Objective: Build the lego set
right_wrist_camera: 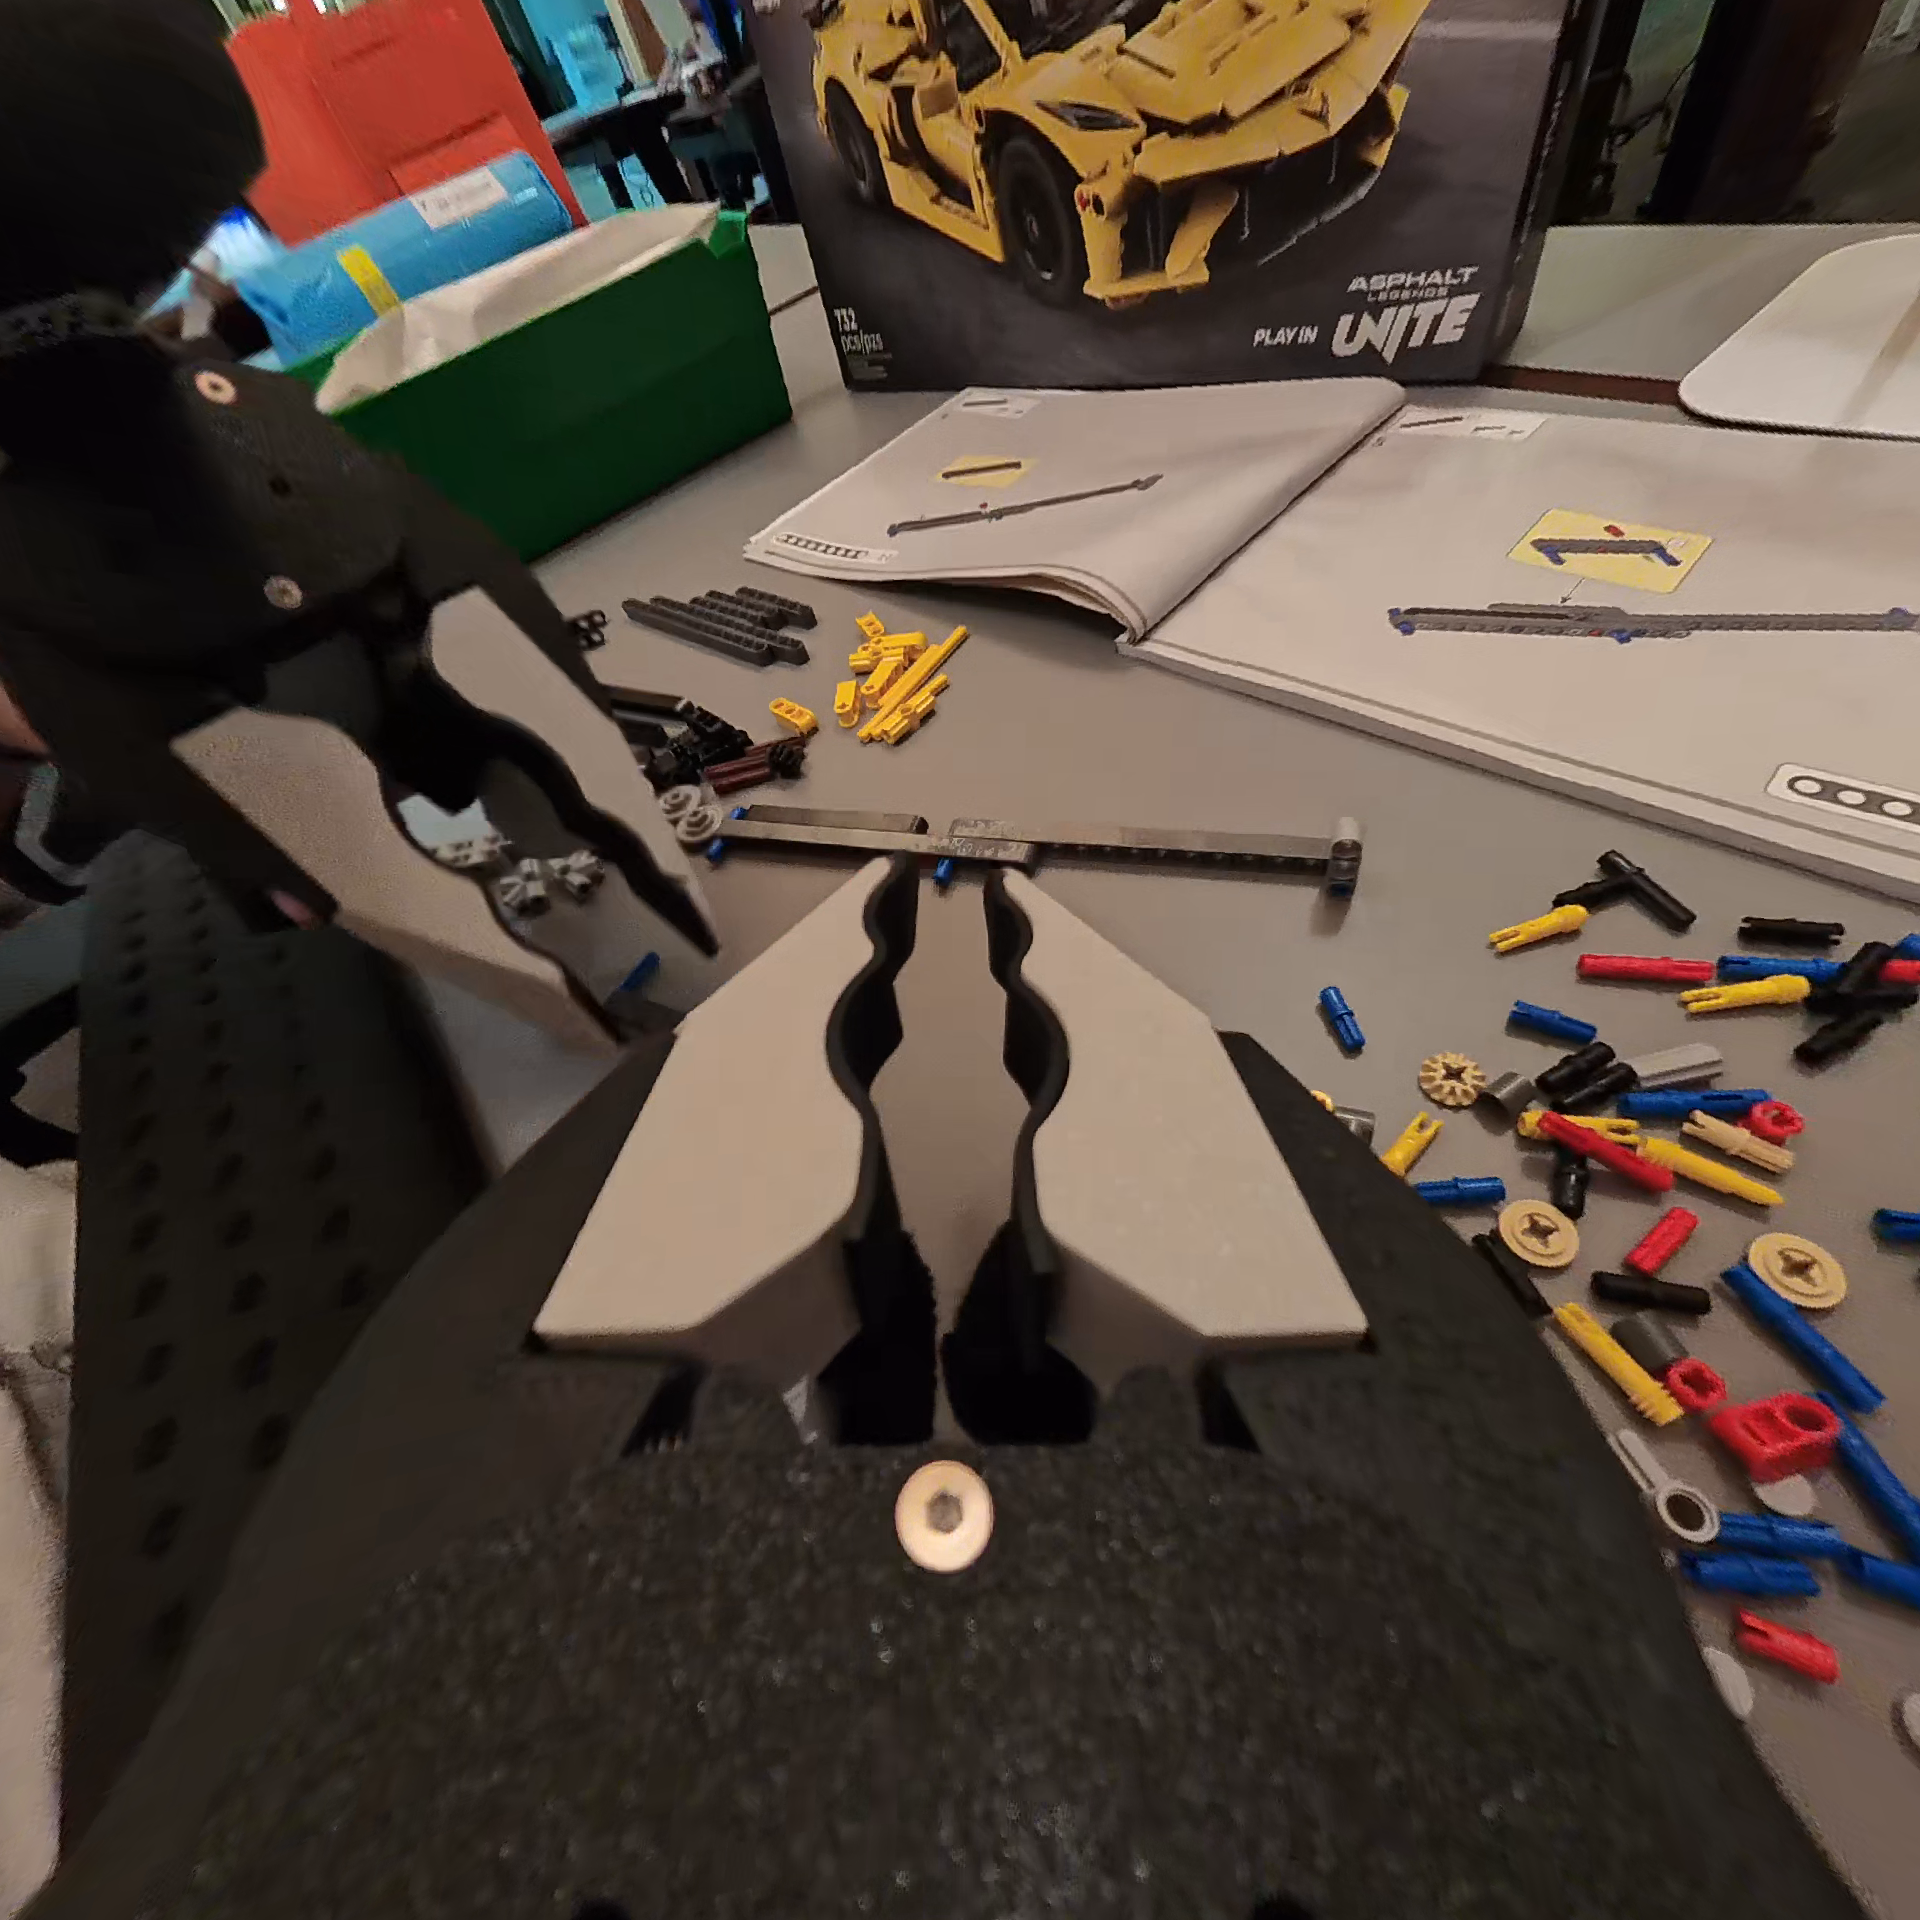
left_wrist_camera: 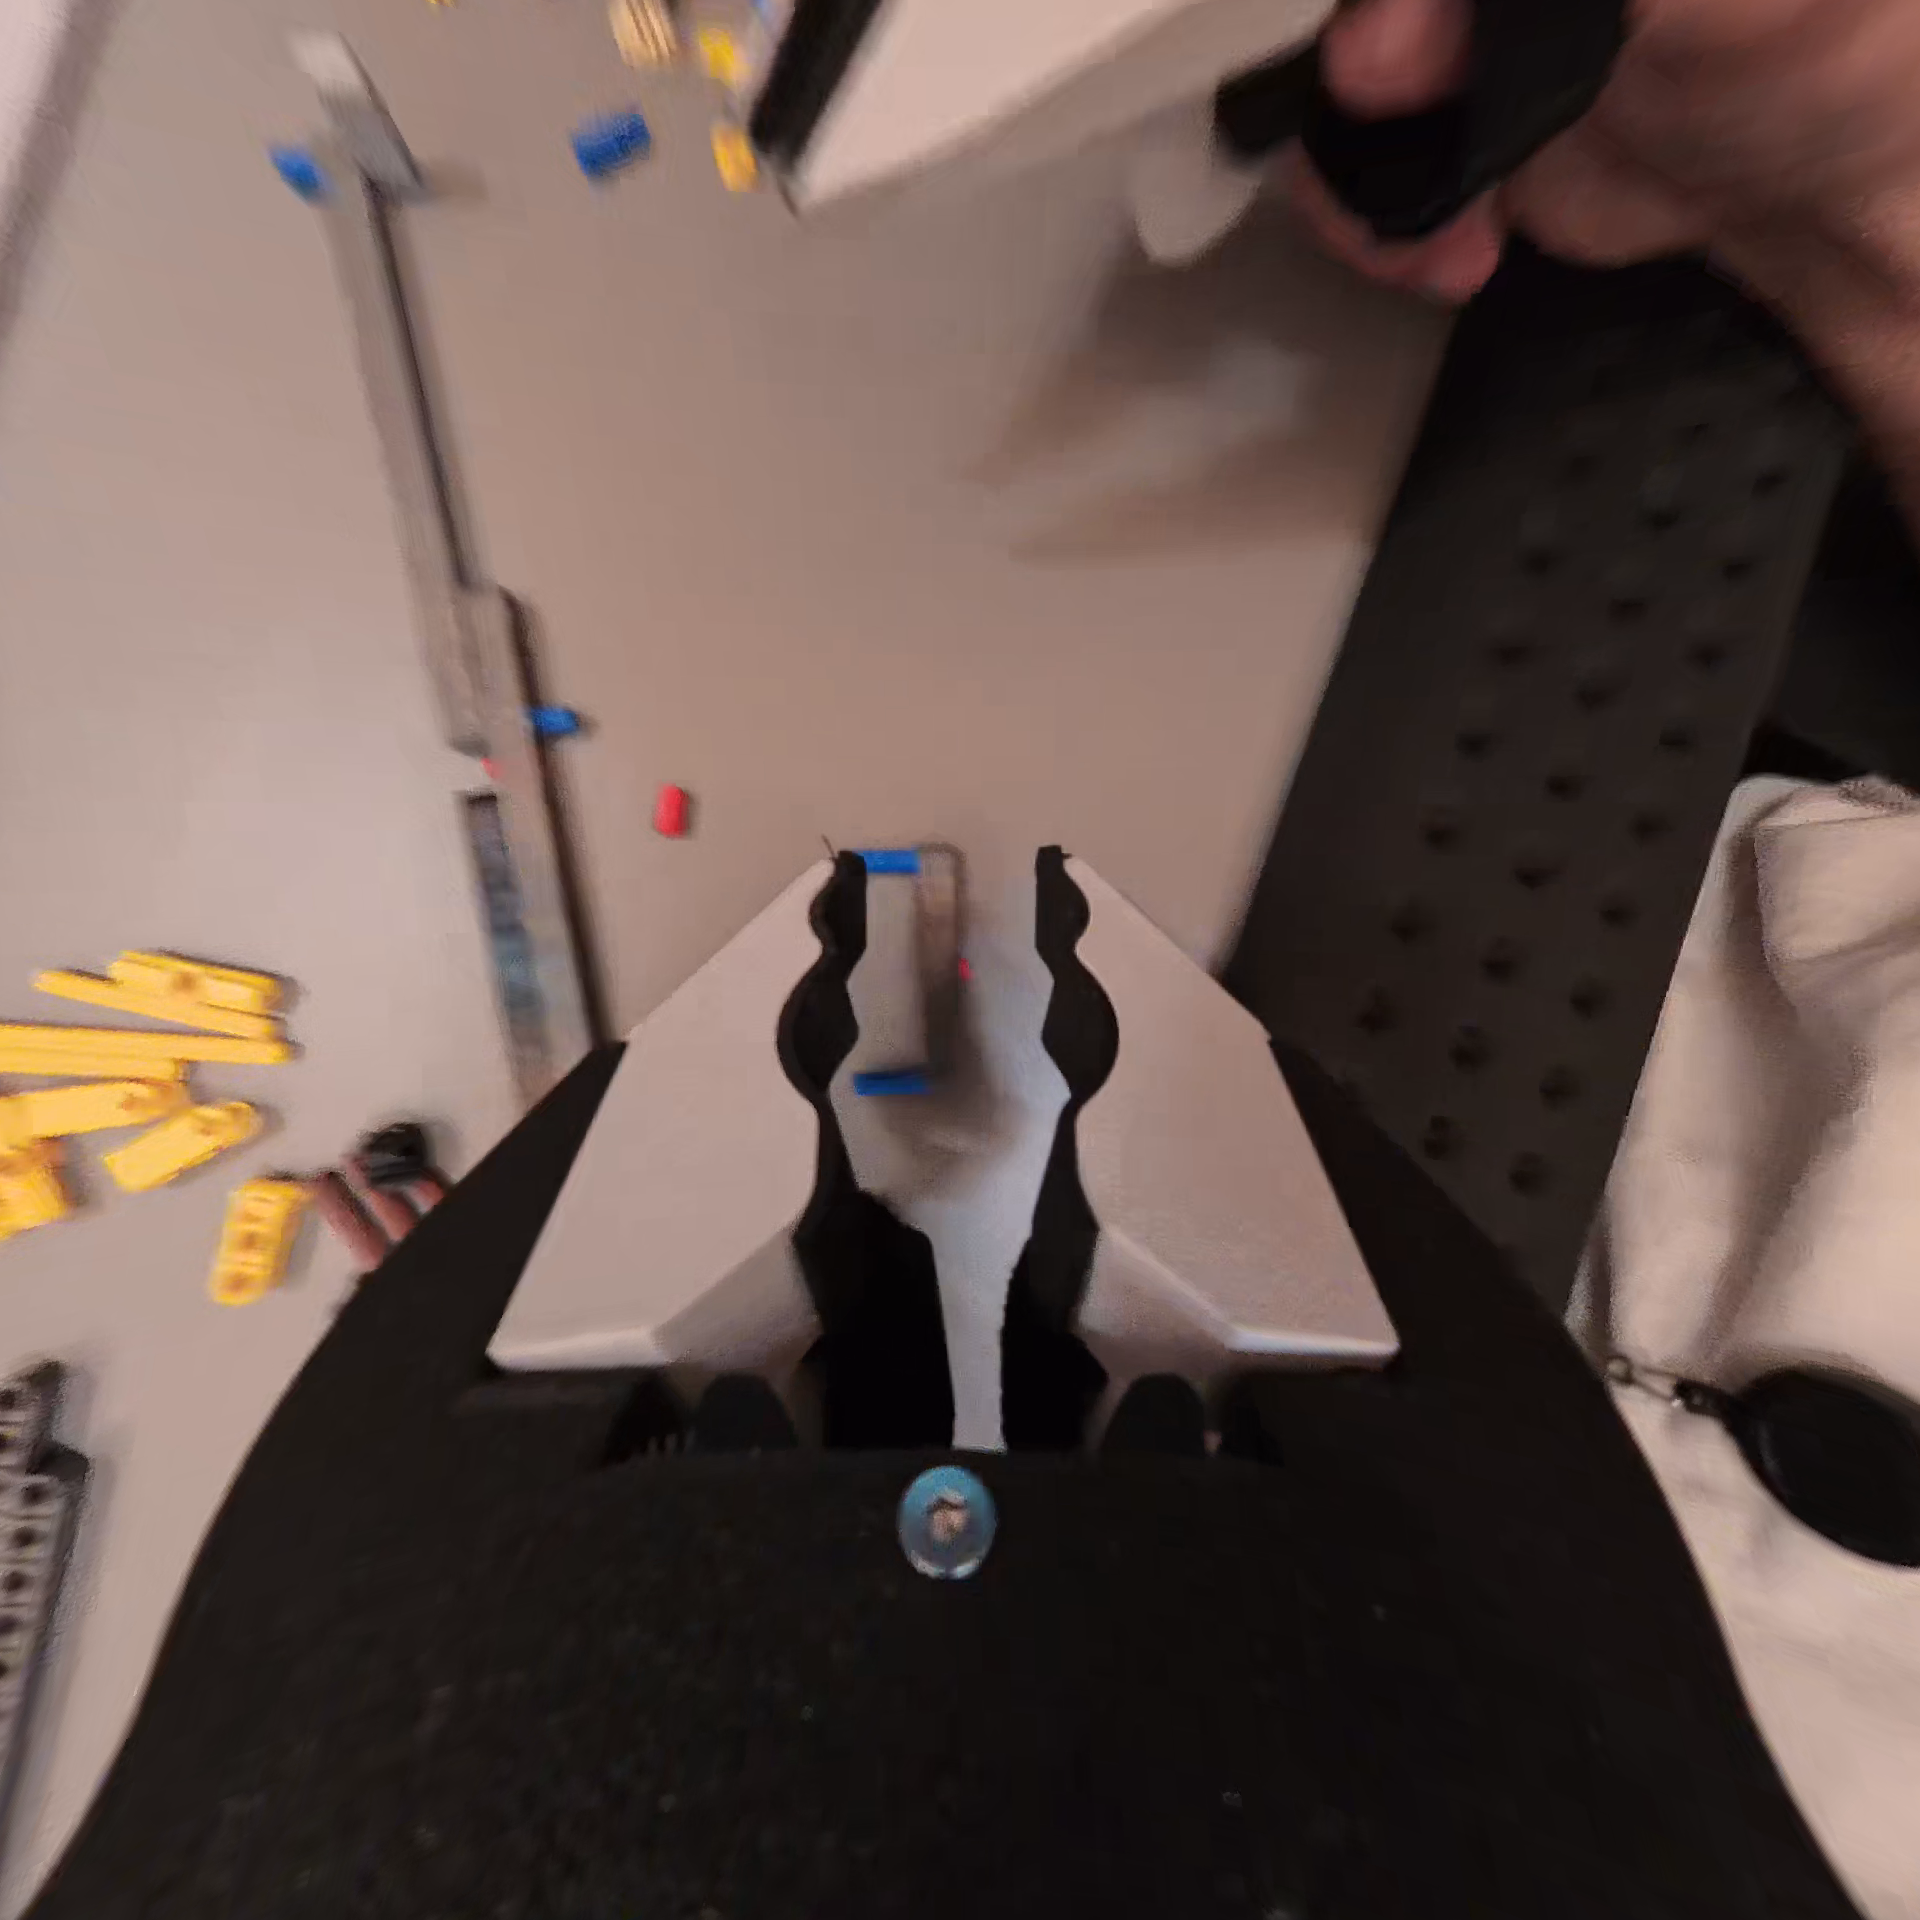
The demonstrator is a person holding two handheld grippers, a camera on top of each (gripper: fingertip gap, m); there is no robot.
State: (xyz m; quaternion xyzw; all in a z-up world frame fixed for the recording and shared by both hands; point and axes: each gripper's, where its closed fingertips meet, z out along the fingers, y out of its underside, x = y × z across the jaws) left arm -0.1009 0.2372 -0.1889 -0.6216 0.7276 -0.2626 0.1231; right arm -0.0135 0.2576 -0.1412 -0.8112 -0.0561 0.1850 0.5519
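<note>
Your left gripper (left_wrist_camera: 951,857) points down at the grey table (left_wrist_camera: 727,468), its fingers spread. Between them lies a short grey beam with blue pins (left_wrist_camera: 920,971); it sits close to the left-hand finger, but blur hides whether the finger touches it. A small red pin (left_wrist_camera: 671,809) lies at 10 o'clock from the tips, well clear. The long grey beam assembly (left_wrist_camera: 436,540) runs from 11 o'clock down toward 9, and yellow beams (left_wrist_camera: 145,1049) cluster at 9 o'clock near the frame edge. At 3 o'clock the table edge gives way to a black perforated surface (left_wrist_camera: 1538,831), so room is tight on that side. The right gripper (left_wrist_camera: 987,94) shows blurred at 12 to 1 o'clock.

Your right gripper (right_wrist_camera: 951,878) has its fingers parted by a narrow gap with nothing between them. Its tips sit just short of the long grey beam assembly (right_wrist_camera: 1039,836), which lies crosswise at 12 o'clock. Bare table shows directly right of the tips; beyond, at 3 to 4 o'clock, lie loose pins and gears (right_wrist_camera: 1662,1143). The open instruction booklet (right_wrist_camera: 1351,540) lies at 1 o'clock, the set's box (right_wrist_camera: 1195,208) behind it. Your left gripper (right_wrist_camera: 644,977) crowds in at 9 to 10 o'clock.
</note>
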